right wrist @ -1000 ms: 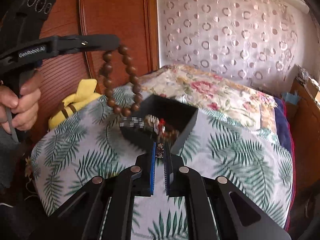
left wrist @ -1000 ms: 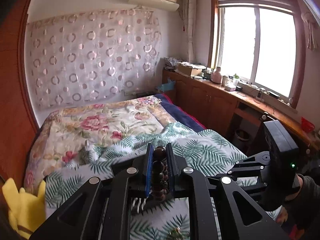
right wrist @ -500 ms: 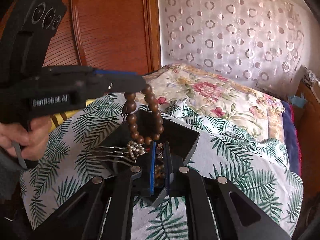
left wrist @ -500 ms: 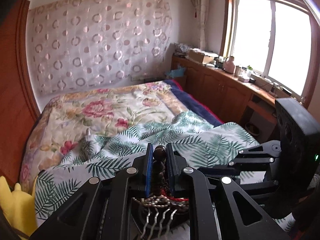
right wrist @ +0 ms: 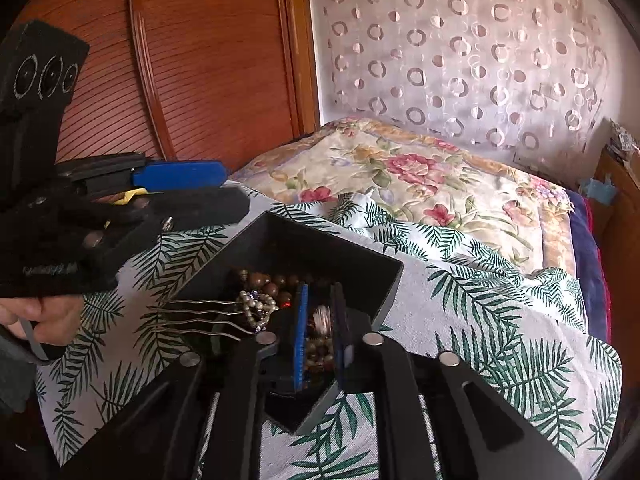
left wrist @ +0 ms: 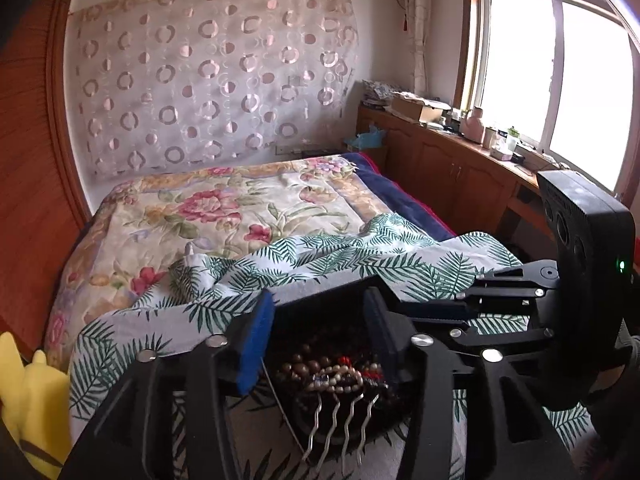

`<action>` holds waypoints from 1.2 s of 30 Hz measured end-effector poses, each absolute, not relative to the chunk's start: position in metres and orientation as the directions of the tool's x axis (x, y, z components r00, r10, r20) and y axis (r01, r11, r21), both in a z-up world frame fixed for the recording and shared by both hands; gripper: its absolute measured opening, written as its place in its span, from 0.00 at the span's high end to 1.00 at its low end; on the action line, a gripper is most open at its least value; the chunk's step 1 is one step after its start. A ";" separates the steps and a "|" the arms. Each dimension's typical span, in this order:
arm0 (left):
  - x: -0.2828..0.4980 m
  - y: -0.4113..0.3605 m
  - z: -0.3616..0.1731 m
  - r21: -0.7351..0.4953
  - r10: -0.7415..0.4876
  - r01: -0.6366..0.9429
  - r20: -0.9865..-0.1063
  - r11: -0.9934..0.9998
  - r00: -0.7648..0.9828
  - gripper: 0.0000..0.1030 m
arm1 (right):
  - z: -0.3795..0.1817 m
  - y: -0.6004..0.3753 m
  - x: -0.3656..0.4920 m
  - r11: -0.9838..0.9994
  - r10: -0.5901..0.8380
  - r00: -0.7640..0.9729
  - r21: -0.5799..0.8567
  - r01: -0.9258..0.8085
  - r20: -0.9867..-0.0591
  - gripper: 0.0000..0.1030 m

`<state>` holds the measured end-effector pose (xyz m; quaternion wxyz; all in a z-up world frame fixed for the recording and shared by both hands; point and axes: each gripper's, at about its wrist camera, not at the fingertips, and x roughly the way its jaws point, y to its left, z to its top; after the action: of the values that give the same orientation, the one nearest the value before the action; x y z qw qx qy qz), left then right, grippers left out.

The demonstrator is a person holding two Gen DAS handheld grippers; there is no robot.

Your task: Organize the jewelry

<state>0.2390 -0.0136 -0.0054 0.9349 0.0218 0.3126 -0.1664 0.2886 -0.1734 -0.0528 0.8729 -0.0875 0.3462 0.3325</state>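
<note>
A black open box [right wrist: 352,256] sits on the palm-leaf cloth and holds a heap of jewelry: brown wooden beads [right wrist: 266,280], a pearl strand [right wrist: 256,308] and a silver hair comb [right wrist: 200,322] sticking out over its rim. In the left wrist view the box [left wrist: 320,300] lies under my left gripper [left wrist: 320,332], which is open and empty above the beads [left wrist: 316,364] and comb [left wrist: 340,420]. My right gripper [right wrist: 320,320] is inside the box, its fingers a small gap apart around a blurred small piece. My left gripper also shows in the right wrist view [right wrist: 208,188].
The palm-leaf cloth [right wrist: 500,320] covers the near bed; a floral quilt [left wrist: 224,216] lies beyond. A yellow plush toy [left wrist: 28,400] sits at the left. A wooden wardrobe [right wrist: 200,60] stands left, a cabinet [left wrist: 460,168] under the window right.
My left gripper carried the brown bead bracelet down over the box and opened; the bracelet now lies in the box. My right gripper moved into the box and its fingers parted a little.
</note>
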 end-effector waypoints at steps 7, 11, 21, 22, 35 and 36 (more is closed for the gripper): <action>0.216 -0.004 -0.008 -0.058 -0.270 0.294 -0.591 0.954 0.760 0.38 | -0.049 -0.172 0.280 0.782 0.491 0.572 0.043 -0.622 -0.656 0.68; 0.199 0.000 -0.008 -0.057 -0.255 0.275 -0.587 0.960 0.769 0.29 | -0.044 -0.178 0.265 0.788 0.497 0.577 0.059 -0.613 -0.649 0.68; 0.153 0.010 -0.027 -0.055 -0.223 0.239 -0.605 0.969 0.764 0.11 | -0.050 -0.191 0.205 0.782 0.503 0.563 0.068 -0.620 -0.656 0.68; 0.150 0.011 -0.030 -0.055 -0.222 0.238 -0.609 0.970 0.761 0.11 | -0.052 -0.192 0.200 0.781 0.503 0.560 0.070 -0.620 -0.658 0.68; 0.104 0.029 -0.074 -0.086 -0.205 0.200 -0.676 0.976 0.708 0.10 | -0.102 -0.173 0.146 0.736 0.503 0.439 0.103 -0.669 -0.745 0.68; 0.102 0.032 -0.077 -0.089 -0.202 0.194 -0.680 0.977 0.705 0.10 | -0.103 -0.170 0.145 0.736 0.499 0.436 0.100 -0.670 -0.748 0.68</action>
<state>0.1015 0.0320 -0.0767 0.9233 -0.0054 0.3687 -0.1073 0.1451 -0.1697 -0.1030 0.8408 -0.1063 0.4011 0.3476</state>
